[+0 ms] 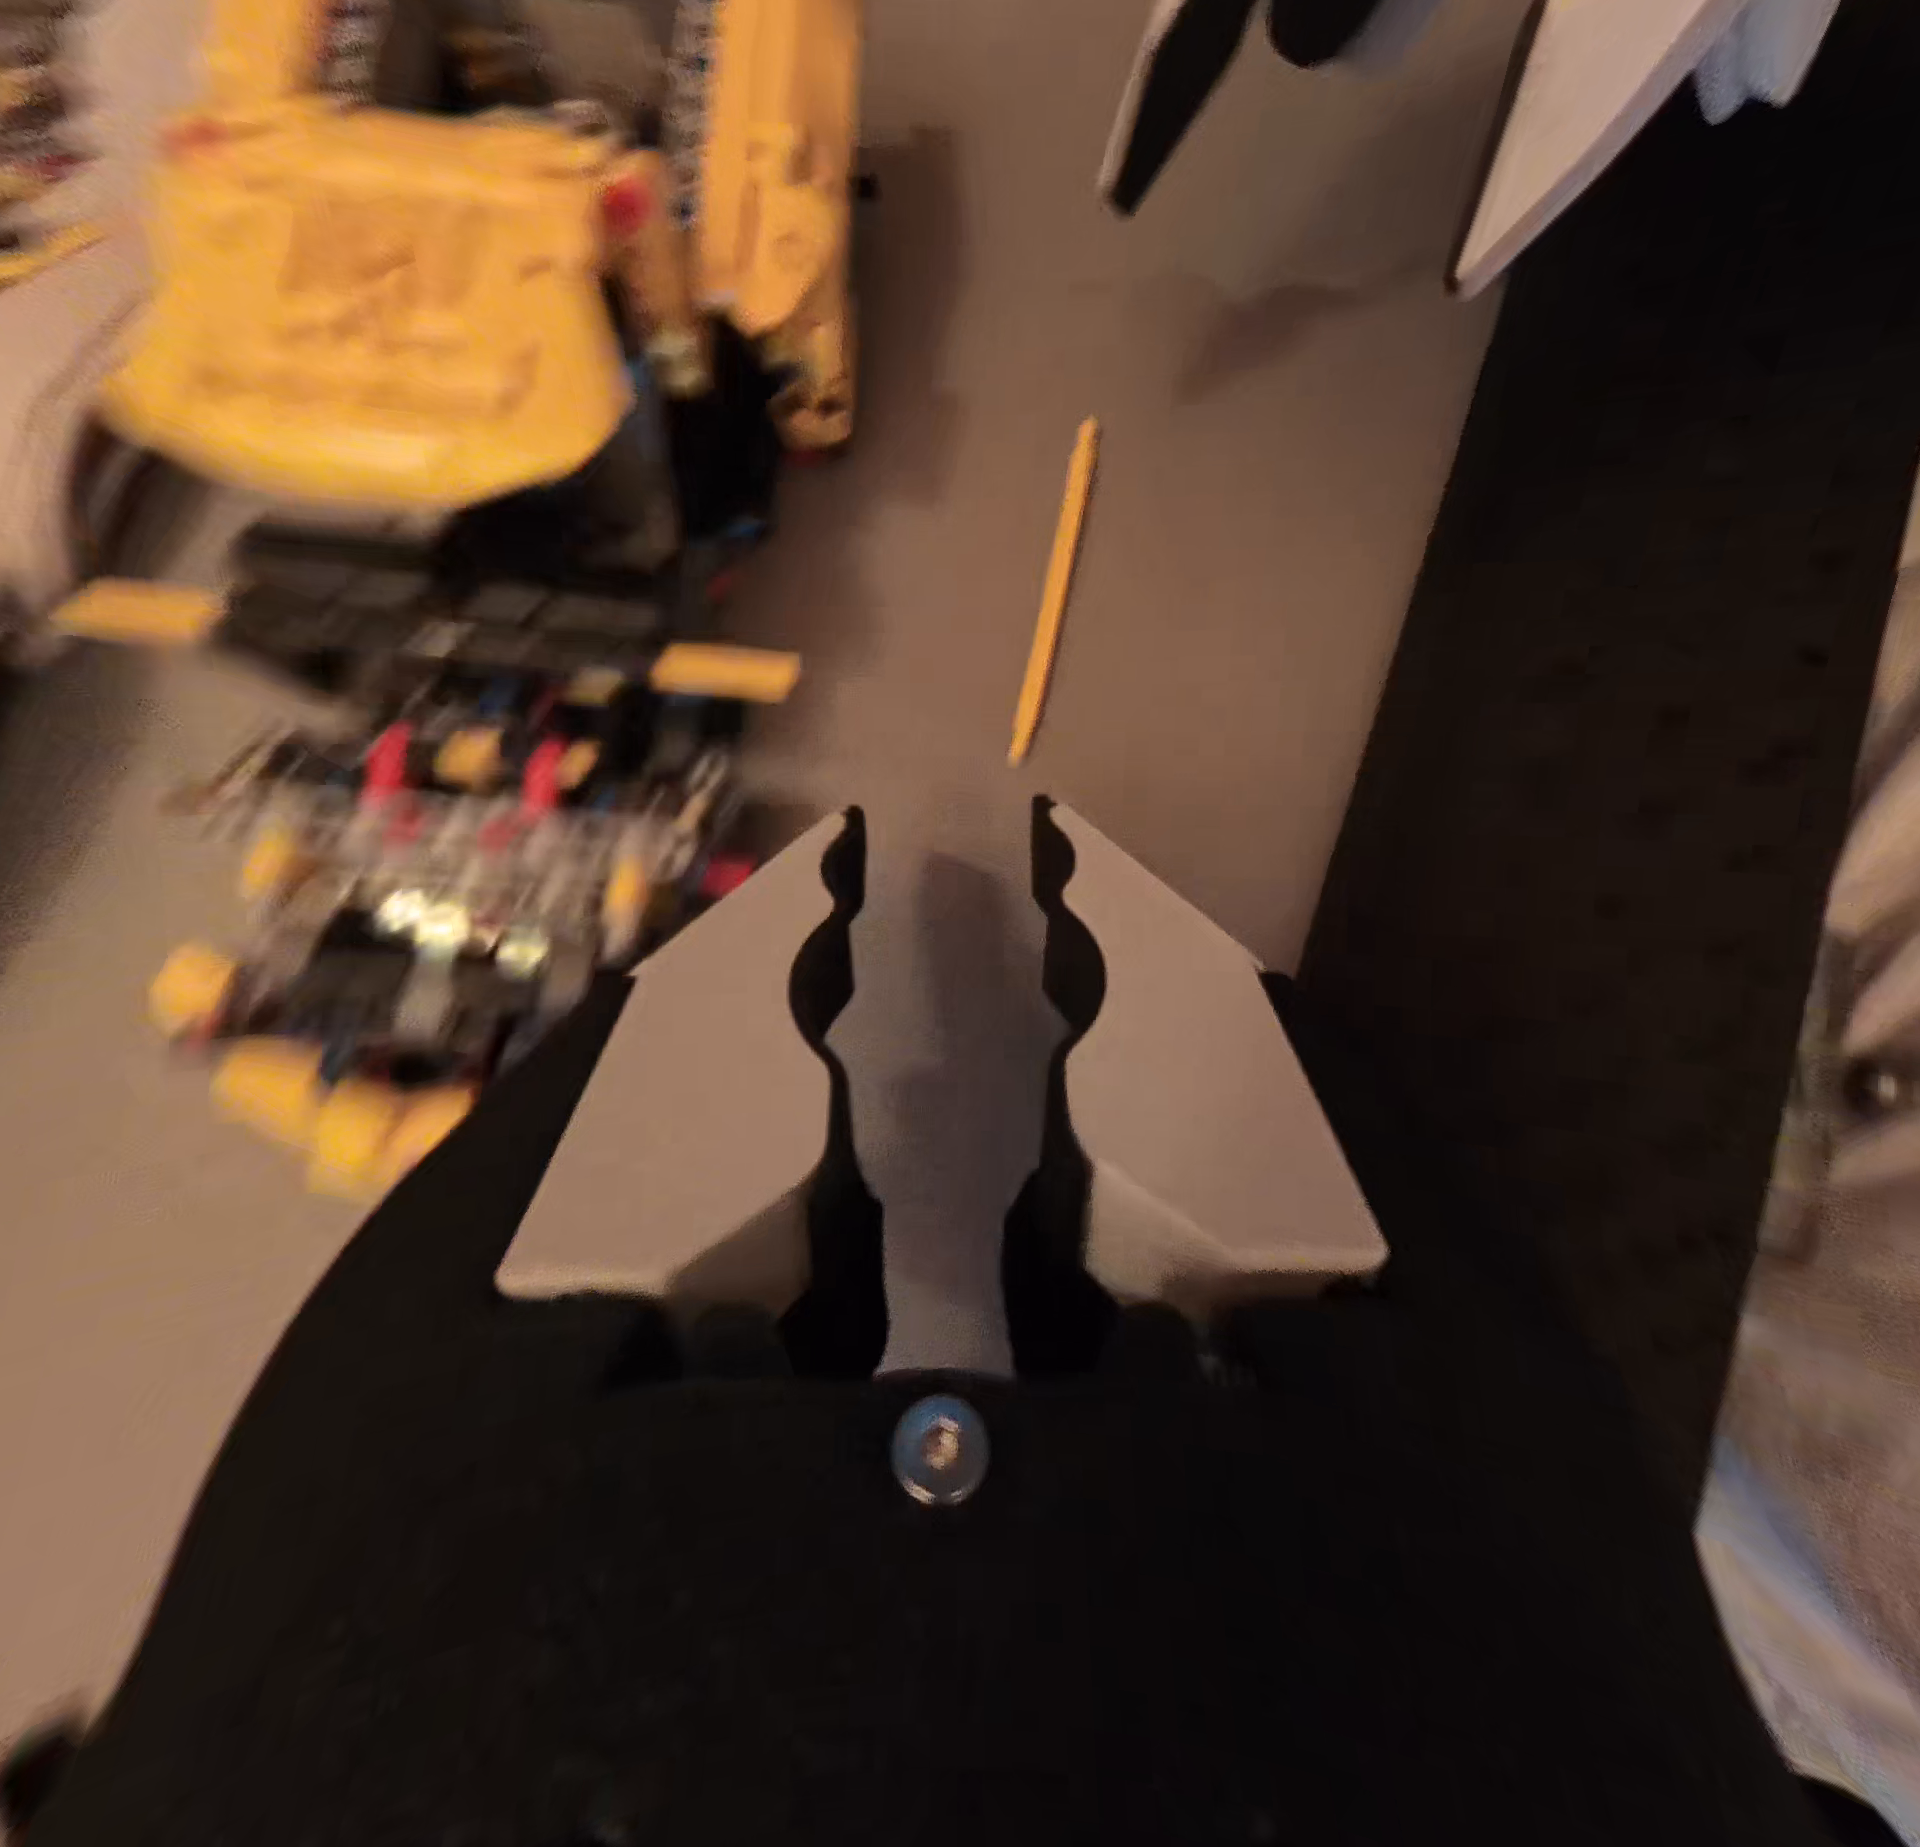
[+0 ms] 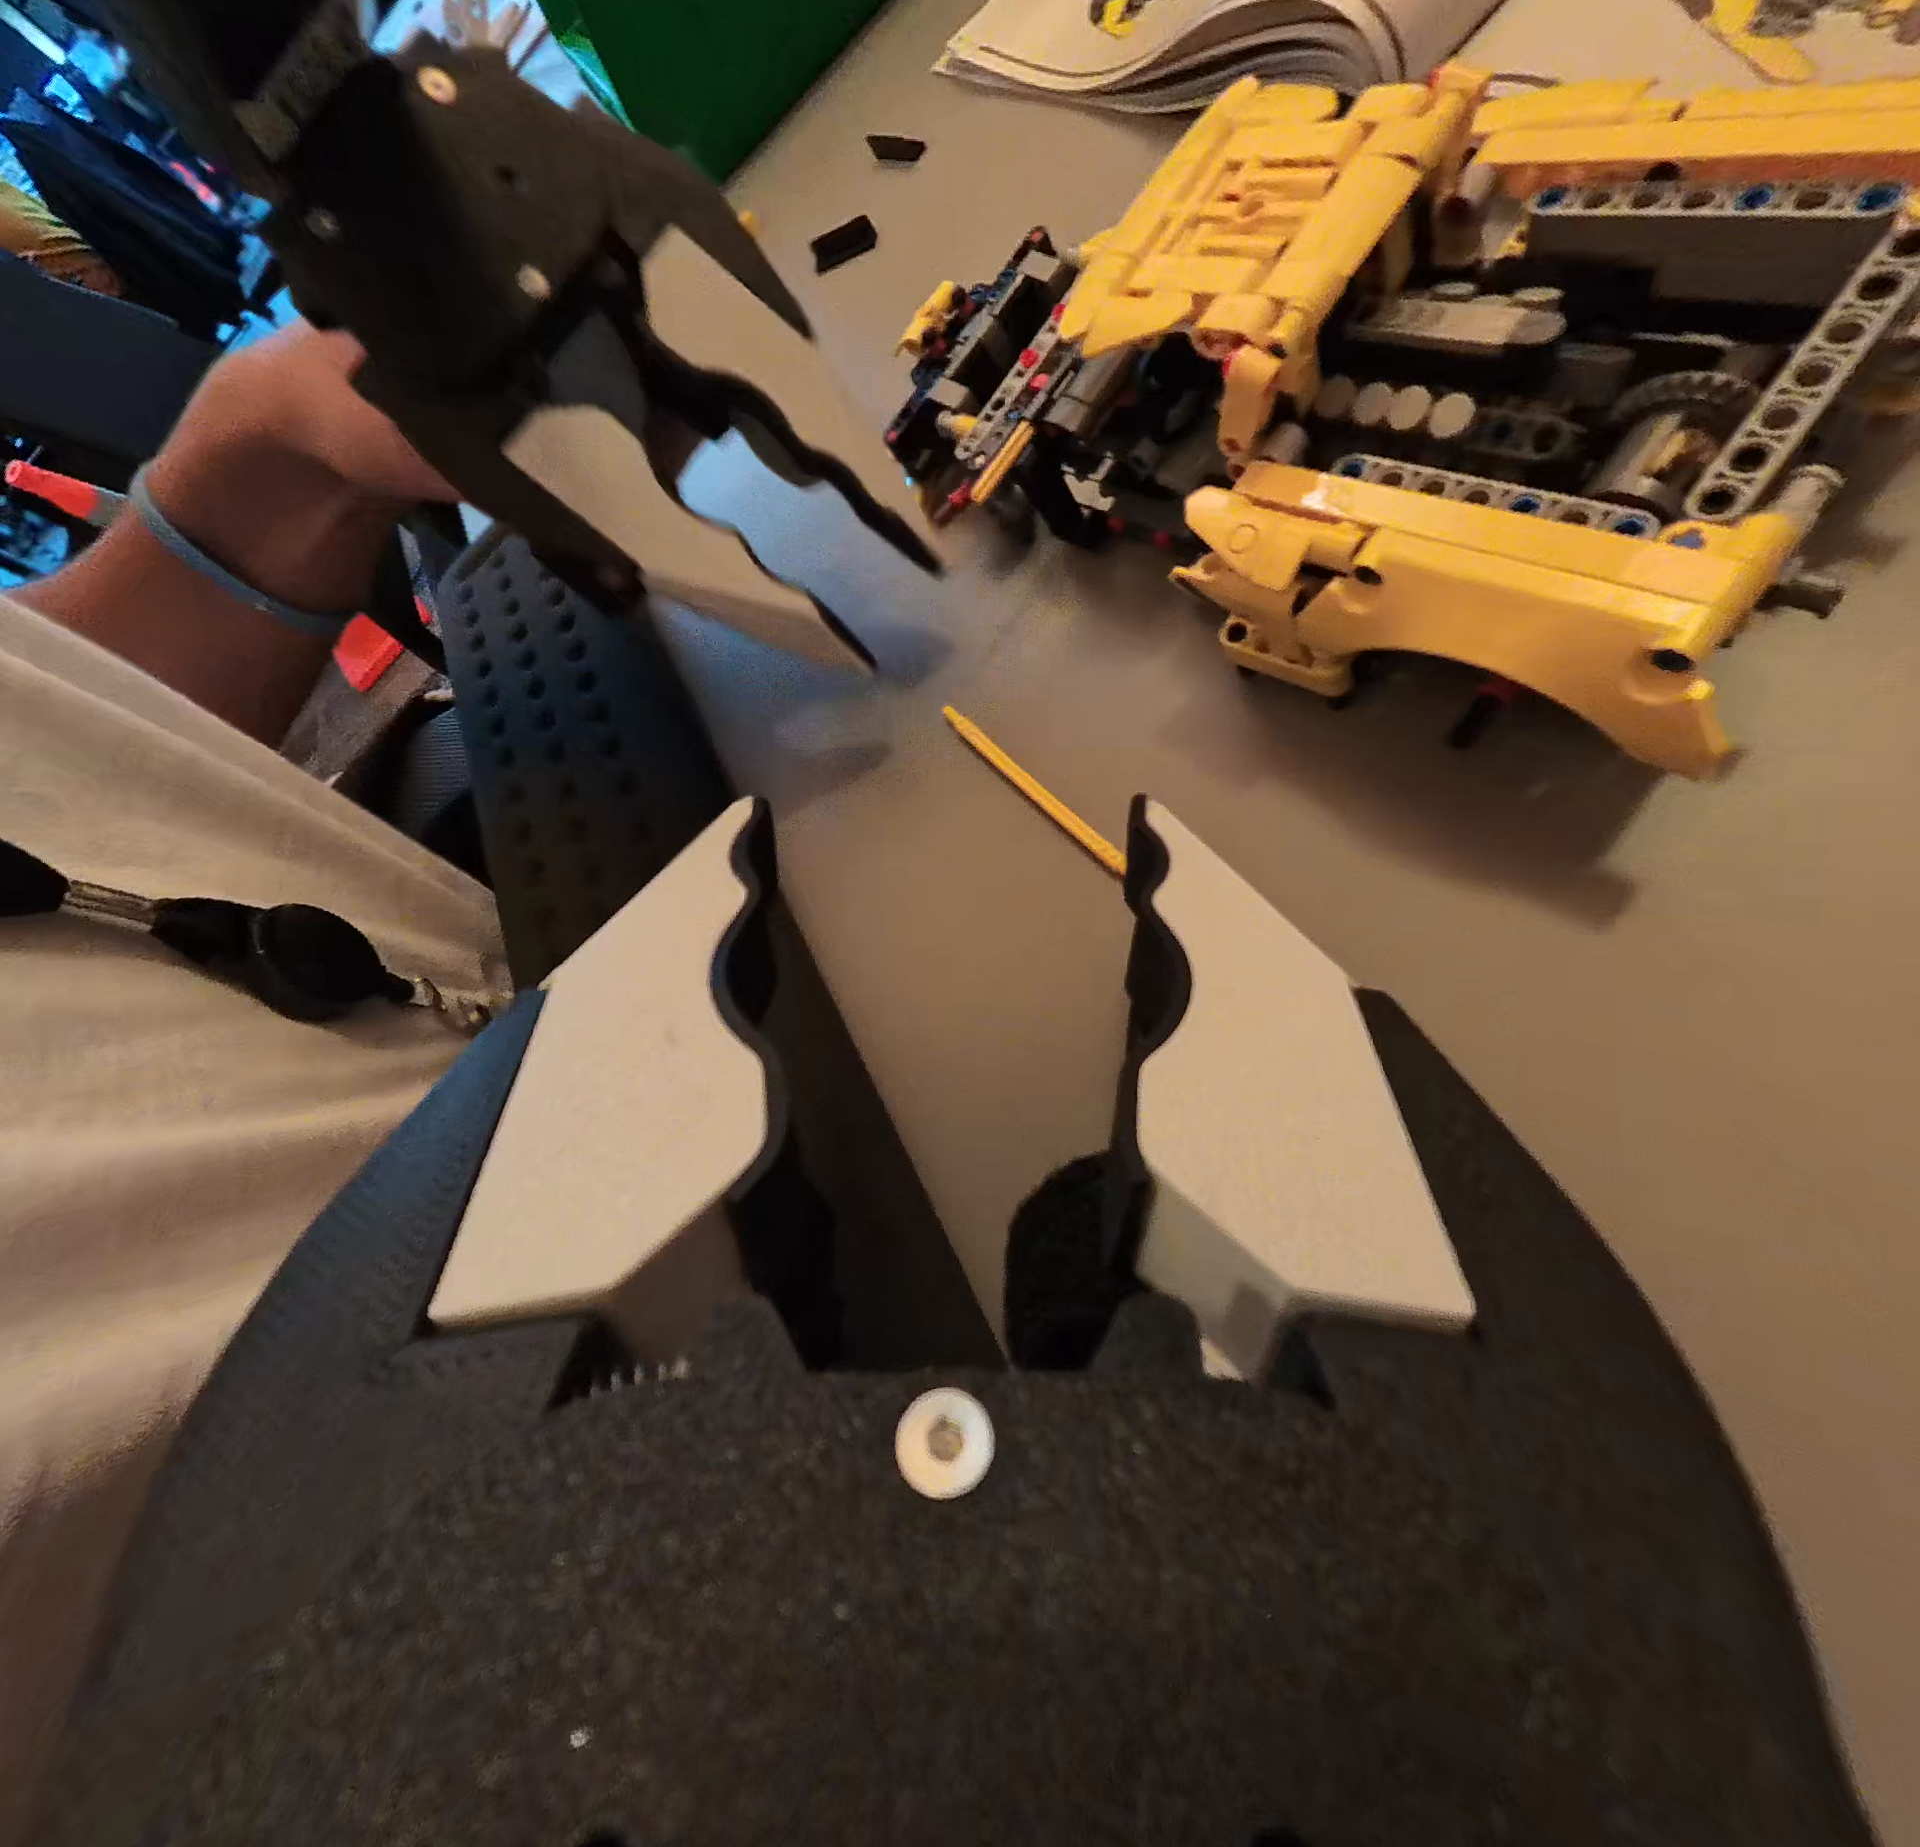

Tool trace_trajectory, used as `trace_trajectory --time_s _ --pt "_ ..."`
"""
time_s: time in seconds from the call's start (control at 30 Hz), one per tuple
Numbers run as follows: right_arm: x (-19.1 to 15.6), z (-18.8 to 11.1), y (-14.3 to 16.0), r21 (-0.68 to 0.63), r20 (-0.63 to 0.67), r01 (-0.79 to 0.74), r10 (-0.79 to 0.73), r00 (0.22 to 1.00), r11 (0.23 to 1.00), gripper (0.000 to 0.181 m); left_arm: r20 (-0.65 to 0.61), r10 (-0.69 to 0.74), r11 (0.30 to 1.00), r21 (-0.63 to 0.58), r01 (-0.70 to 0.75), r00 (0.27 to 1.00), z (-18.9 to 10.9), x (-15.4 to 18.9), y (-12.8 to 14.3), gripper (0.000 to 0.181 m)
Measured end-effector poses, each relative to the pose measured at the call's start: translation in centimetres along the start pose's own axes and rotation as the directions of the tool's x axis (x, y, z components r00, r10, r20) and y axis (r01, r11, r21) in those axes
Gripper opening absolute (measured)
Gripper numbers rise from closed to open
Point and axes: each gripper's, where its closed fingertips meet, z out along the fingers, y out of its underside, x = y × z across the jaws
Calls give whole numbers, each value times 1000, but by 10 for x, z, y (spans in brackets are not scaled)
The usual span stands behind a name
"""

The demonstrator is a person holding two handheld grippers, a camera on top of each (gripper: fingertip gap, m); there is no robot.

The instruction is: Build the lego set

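Observation:
A thin yellow Lego rod (image 1: 1055,592) lies on the grey table just beyond my left gripper (image 1: 945,810), which is open and empty. A large yellow and black Lego vehicle (image 1: 416,343) stands to the left, blurred. In the right wrist view the rod (image 2: 1029,789) lies just past my right gripper (image 2: 948,810), which is open and empty; its far end is hidden behind the right fingertip (image 2: 1143,831). The vehicle (image 2: 1455,395) sits at the upper right. The left gripper (image 2: 904,613) hovers above the table left of the rod. The right gripper (image 1: 1299,239) shows at the top of the left wrist view.
An open instruction booklet (image 2: 1247,21) and a green box (image 2: 727,21) lie at the back. Two small black pieces (image 2: 844,239) sit near the vehicle. A person's hand (image 2: 260,488) holds the left gripper. A black perforated chair (image 2: 561,706) is beside the table edge (image 1: 1455,602).

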Motion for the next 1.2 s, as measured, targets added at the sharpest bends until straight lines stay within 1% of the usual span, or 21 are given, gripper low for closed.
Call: trace_trajectory --time_s 0.03,0.07,0.1,0.13,0.17,0.2,0.23,0.27,0.33,0.4,0.43,0.5,0.6,0.7,0.77,0.8,0.87,0.93,1.0,1.1,1.2 --pt "-2 2 0 1 9 7 -7 1000 1000 65 56 -34 999 28 32 998 -21 -10 12 32" --pt "-4 4 0 1 17 13 -13 1000 1000 64 133 -63 998 29 59 989 -43 -24 30 31" --pt "-5 6 2 -2 27 15 -15 1000 1000 64 217 -75 997 -10 79 973 -64 -40 57 31" --pt "-7 10 3 -8 41 14 -14 999 1000 63 291 -67 992 -79 93 954 -83 -54 86 31" --pt "-9 13 5 -16 57 13 -12 998 1000 63 353 -52 984 -140 108 934 -100 -67 112 31" --pt "-10 17 7 -27 71 12 -10 997 1000 63 381 -44 977 -178 120 923 -111 -74 132 31" --pt "-12 21 8 -43 80 14 -10 997 999 63 389 -42 971 -200 129 920 -118 -79 145 31" --pt "-13 24 9 -59 86 19 -14 996 998 63 387 -43 970 -205 131 921 -122 -83 152 31" --pt "-16 28 8 -75 87 37 -30 996 997 62 342 -54 972 -197 128 938 -120 -84 155 30" --pt "-19 29 5 -68 86 48 -42 995 997 63 288 -68 969 -208 131 955 -114 -83 157 22" --pt "-20 29 3 -62 84 46 -41 996 997 62 267 -77 971 -199 134 961 -112 -82 155 14" --pt "-22 28 4 -54 81 31 -26 996 998 62 251 -97 970 -193 148 963 -108 -83 153 4" --pt "-22 26 7 -47 81 3 1 997 999 62 242 -111 970 -185 157 964 -104 -78 145 3" --pt "-19 21 8 -43 74 -14 17 997 999 61 246 -130 982 -103 160 961 -94 -65 114 3" --pt "-16 17 7 -37 64 -18 20 998 999 61 234 -98 995 -7 103 967 -84 -49 74 3" --pt "-15 14 6 -29 62 -17 18 998 999 60 206 -86 996 48 77 975 -76 -37 52 3" --pt "-12 9 2 -15 56 -14 15 998 1000 60 104 -55 992 118 42 993 -48 -7 12 3" --pt "-9 3 -2 -3 52 -11 11 999 1000 60 40 1 993 121 -5 999 -14 16 -13 3" --pt "-6 -2 -3 1 41 -9 9 999 1000 60 16 57 994 89 -58 998 15 26 -25 3" --pt "-3 -8 -1 6 28 -16 16 999 1000 60 -53 106 989 113 -100 993 37 37 -44 3" --pt "-3 -11 2 13 33 -29 28 999 999 60 -79 157 987 45 -153 985 53 38 -41 3"
